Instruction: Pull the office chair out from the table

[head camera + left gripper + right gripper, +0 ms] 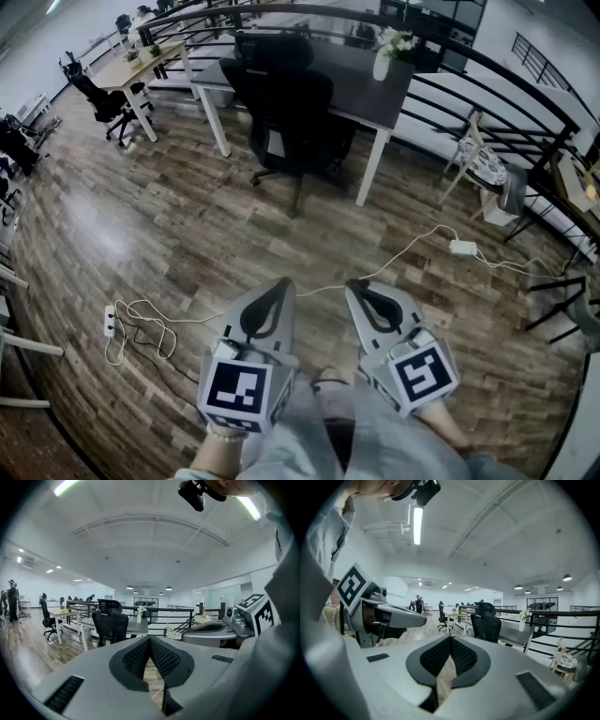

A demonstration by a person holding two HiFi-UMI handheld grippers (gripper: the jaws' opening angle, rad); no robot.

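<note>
A black office chair (pixel 292 112) stands tucked against the grey table (pixel 361 86) across the wooden floor; it also shows in the left gripper view as the chair (pixel 110 625) and in the right gripper view as the chair (pixel 486 625). My left gripper (pixel 281 283) and right gripper (pixel 356 284) are held side by side low in the head view, far short of the chair. Both are shut with nothing between the jaws. The shut tips show as the left gripper (pixel 149 639) and the right gripper (pixel 450 638).
A white cable (pixel 412 246) with an adapter (pixel 463 247) and a power strip (pixel 109 321) lie on the floor between me and the table. A white vase of flowers (pixel 382 58) stands on the table. Black railings (pixel 487 75) run behind; another desk (pixel 141 66) and chair (pixel 98 94) at left.
</note>
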